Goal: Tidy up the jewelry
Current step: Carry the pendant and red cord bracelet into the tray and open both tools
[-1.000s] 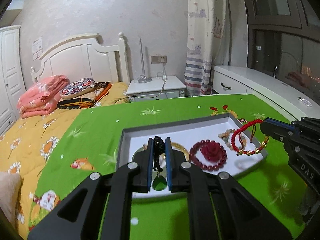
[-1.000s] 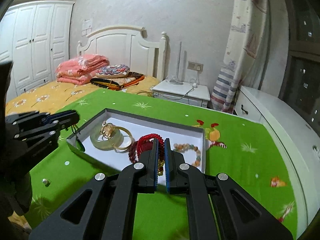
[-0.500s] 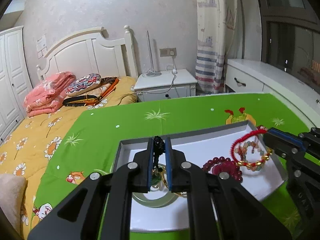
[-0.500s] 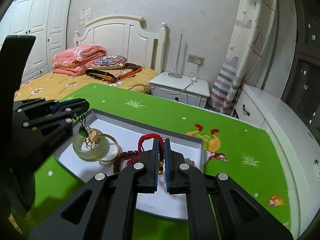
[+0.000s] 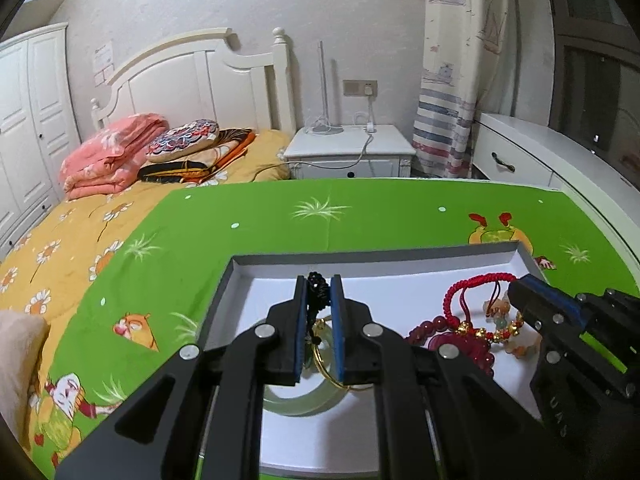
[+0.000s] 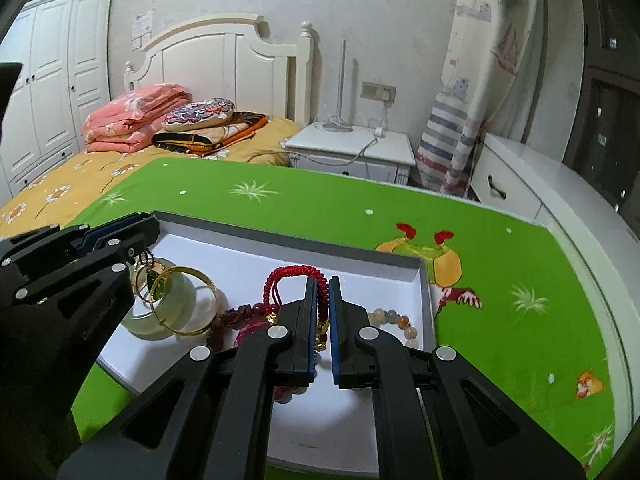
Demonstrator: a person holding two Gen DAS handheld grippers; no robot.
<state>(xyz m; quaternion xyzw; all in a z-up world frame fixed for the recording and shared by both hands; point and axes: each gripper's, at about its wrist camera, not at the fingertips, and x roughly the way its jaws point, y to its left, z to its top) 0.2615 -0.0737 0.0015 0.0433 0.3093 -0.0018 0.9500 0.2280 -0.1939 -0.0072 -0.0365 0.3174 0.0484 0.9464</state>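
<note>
A white tray with grey walls [image 5: 400,257] [image 6: 280,236] lies on the green cloth. My left gripper [image 5: 319,280] is shut on a black cord necklace [image 5: 316,286] whose green pendant [image 6: 157,292] hangs over a jade bangle [image 6: 160,320] and gold bangle [image 6: 188,300] in the tray's left part. My right gripper [image 6: 323,280] is shut on a red cord bracelet [image 6: 292,274] [image 5: 472,284] with gold beads, over a dark red bead bracelet [image 5: 460,344]. A pale bead bracelet [image 6: 396,320] lies at the tray's right.
The green cartoon-print cloth [image 5: 320,216] covers the table. A bed [image 5: 80,216] with folded bedding is at left, a white nightstand [image 5: 348,152] behind, a white drawer unit [image 5: 540,160] at right.
Both grippers have moved forward and lower over the tray with their jewelry. The pendant now hangs at the bangles, and the red bracelet sits lower over the dark red beads.
</note>
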